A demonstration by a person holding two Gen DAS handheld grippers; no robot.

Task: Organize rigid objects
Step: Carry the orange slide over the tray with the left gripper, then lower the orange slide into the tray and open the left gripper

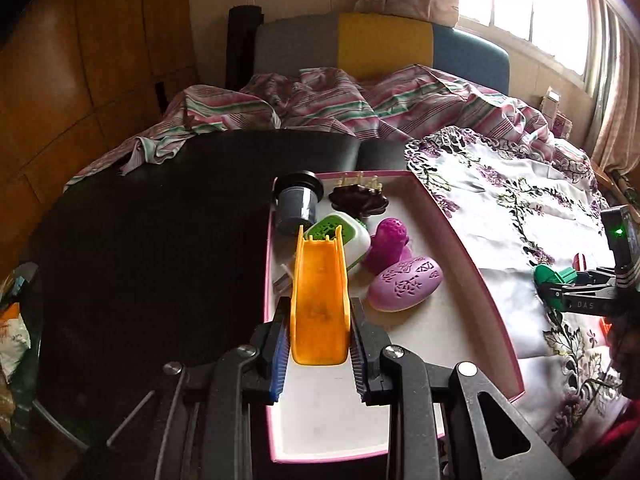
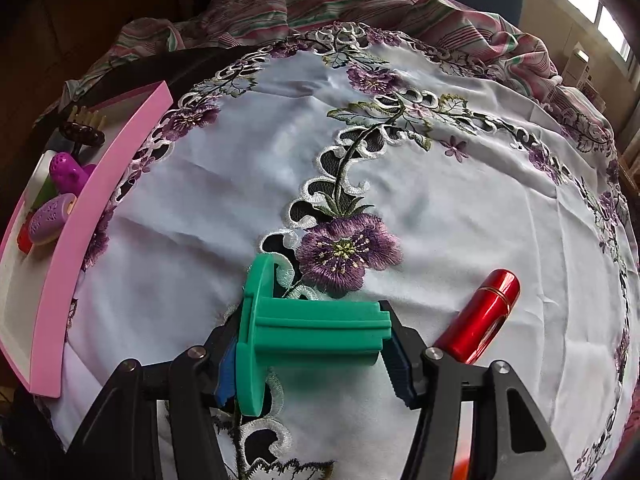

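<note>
My left gripper [image 1: 318, 344] is shut on an orange plastic channel piece [image 1: 319, 300] and holds it over the pink-rimmed tray [image 1: 472, 264]. The tray holds a grey cup [image 1: 296, 206], a dark flower-shaped dish [image 1: 359, 199], a green-and-white case [image 1: 344, 238], a magenta perforated piece [image 1: 387, 246] and a lilac oval case [image 1: 406, 283]. My right gripper [image 2: 316, 356] is shut on a green plastic spool-like part [image 2: 304, 332] just above the embroidered white cloth [image 2: 440, 200]. A red metal tube [image 2: 480, 316] lies on the cloth to its right. The right gripper also shows in the left wrist view [image 1: 560, 292].
A dark round table [image 1: 160, 260] lies left of the tray. A bed with a striped sheet [image 1: 340, 100] and a multicoloured headboard [image 1: 384, 44] stands behind. The tray also shows at the left in the right wrist view [image 2: 96, 200]. A window [image 1: 532, 4] is at the far right.
</note>
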